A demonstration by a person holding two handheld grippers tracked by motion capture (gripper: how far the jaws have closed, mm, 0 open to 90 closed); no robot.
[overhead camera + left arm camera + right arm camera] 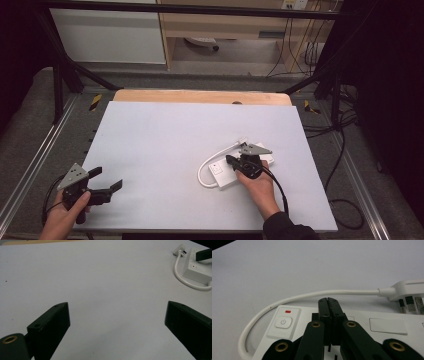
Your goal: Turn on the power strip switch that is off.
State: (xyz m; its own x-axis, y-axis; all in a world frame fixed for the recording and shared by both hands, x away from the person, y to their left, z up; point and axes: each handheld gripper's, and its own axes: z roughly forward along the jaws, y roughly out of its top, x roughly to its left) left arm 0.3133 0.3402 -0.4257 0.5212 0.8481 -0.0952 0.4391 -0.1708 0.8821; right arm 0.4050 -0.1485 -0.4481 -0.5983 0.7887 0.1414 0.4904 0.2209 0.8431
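One white power strip (231, 172) lies on one pale table (165, 150), with one white cable (212, 159) ending in one plug (405, 293). The strip carries one power button (283, 322). Two black grippers: left gripper (111, 184), right gripper (231, 161).

soft even overhead light, dark surroundings, slightly grainy, faint shadows.

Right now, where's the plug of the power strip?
In the high view the plug lies on the white table, right of centre, just beyond the power strip, at the end of its looped cord.
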